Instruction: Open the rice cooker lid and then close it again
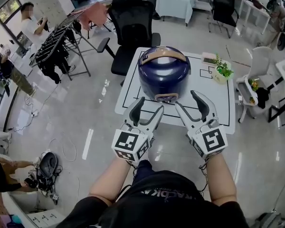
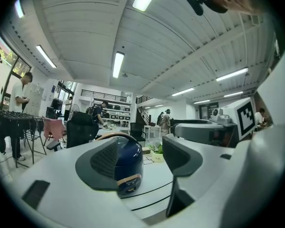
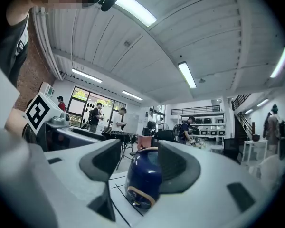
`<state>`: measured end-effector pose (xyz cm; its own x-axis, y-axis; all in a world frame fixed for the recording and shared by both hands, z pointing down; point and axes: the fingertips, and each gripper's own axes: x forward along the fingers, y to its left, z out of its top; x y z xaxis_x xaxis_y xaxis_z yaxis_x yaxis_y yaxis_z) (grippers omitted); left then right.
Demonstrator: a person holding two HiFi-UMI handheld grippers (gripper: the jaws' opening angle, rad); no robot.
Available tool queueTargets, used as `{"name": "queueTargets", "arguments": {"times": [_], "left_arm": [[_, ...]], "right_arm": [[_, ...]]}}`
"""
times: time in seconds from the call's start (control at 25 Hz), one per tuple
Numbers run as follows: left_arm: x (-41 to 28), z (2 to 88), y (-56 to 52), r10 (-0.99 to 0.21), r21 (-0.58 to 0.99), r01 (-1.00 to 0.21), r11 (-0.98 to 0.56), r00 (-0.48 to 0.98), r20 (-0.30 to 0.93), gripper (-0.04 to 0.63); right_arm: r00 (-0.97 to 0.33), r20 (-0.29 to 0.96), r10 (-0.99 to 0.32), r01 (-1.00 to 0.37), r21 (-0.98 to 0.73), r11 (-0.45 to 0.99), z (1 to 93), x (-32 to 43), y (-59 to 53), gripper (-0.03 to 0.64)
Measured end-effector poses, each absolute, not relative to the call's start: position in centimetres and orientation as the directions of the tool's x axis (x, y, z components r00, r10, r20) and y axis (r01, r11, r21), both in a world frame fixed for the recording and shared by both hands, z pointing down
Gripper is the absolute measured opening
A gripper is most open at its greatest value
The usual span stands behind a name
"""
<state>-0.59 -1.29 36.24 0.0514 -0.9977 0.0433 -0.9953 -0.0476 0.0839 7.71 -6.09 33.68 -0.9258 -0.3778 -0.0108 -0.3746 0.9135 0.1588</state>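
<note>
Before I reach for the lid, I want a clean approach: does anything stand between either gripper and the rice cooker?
Nothing visible does. The left gripper and right gripper, both open and empty, face the rice cooker across the table; the small potted plant sits off to the right, clear of both.

The cooker (image 1: 164,75) is a rounded, glossy dark-blue pot. A tan handle (image 1: 162,54) arches over its top, and a tan-rimmed panel (image 1: 166,98) sits low on its front. Its lid (image 1: 162,66) is down and shut. It stands upright near the middle of the white, black-lined surface (image 1: 213,106), with the panel side turned toward the person.
</note>
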Motion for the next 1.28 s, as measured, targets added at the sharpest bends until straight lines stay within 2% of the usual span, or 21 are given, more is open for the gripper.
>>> {"name": "queueTargets", "arguments": {"times": [0.76,1.28], "left_arm": [[-13.5,36.3,-8.8,-0.990,0.124,-0.984,-0.128,0.134,0.044,0.281],[-18.7,36.0,-12.0,-0.967,0.126,-0.961,-0.245,0.251,0.034,0.279]], "right_arm": [[-0.876,0.074,-0.477,-0.456,0.203,0.867,34.7,-4.0,-13.7,0.230],[-0.807,0.088,-0.584,-0.550,0.249,0.797,35.0,-8.8,-15.9,0.230]]}}
